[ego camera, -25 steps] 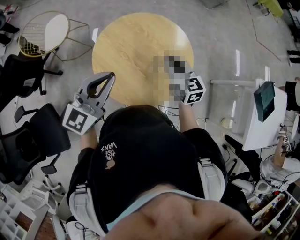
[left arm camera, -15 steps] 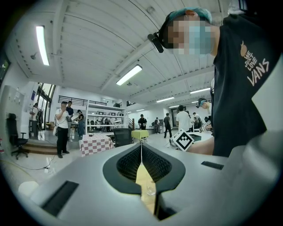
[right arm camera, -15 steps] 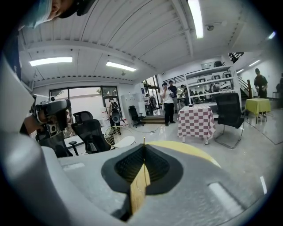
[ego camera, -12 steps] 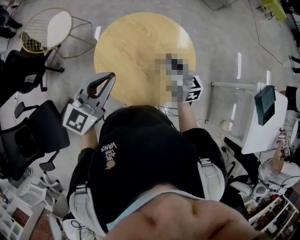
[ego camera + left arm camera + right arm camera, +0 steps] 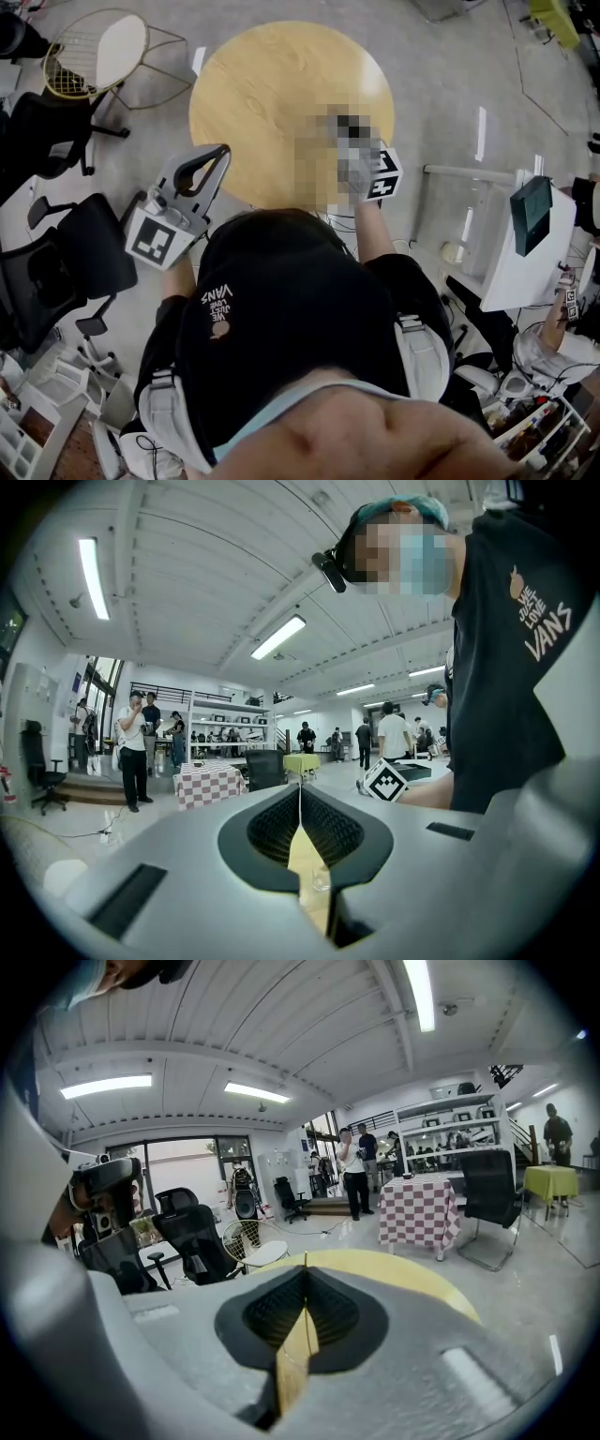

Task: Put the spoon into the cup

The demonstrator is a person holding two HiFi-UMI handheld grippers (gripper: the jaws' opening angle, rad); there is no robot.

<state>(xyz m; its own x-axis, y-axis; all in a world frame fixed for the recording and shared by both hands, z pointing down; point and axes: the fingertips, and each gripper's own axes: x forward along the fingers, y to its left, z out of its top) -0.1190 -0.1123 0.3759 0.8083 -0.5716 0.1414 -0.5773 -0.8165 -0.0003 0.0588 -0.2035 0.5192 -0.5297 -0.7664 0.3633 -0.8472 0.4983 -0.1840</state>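
Observation:
The round wooden table [image 5: 272, 84] lies ahead of me in the head view; no spoon shows on it in any view. My left gripper [image 5: 222, 150] hangs off the table's left front edge, its jaws closed with nothing between them [image 5: 300, 786]. Through its slit I see a strip of table and a small clear thing [image 5: 320, 877] that may be a cup. My right gripper [image 5: 349, 127] is over the table's right front edge, partly hidden by a mosaic patch. Its jaws are closed and hold nothing [image 5: 305, 1258], with the table [image 5: 412, 1274] beyond them.
A wire chair with a white seat [image 5: 94, 56] stands left of the table. Black office chairs [image 5: 84, 253] crowd the left side. A white desk with a monitor [image 5: 530, 211] is at the right. A checkered table [image 5: 419, 1213] and several people stand further off.
The right gripper has shifted and turned slightly at the table's edge. The left gripper has kept its place. Both jaws stay closed.

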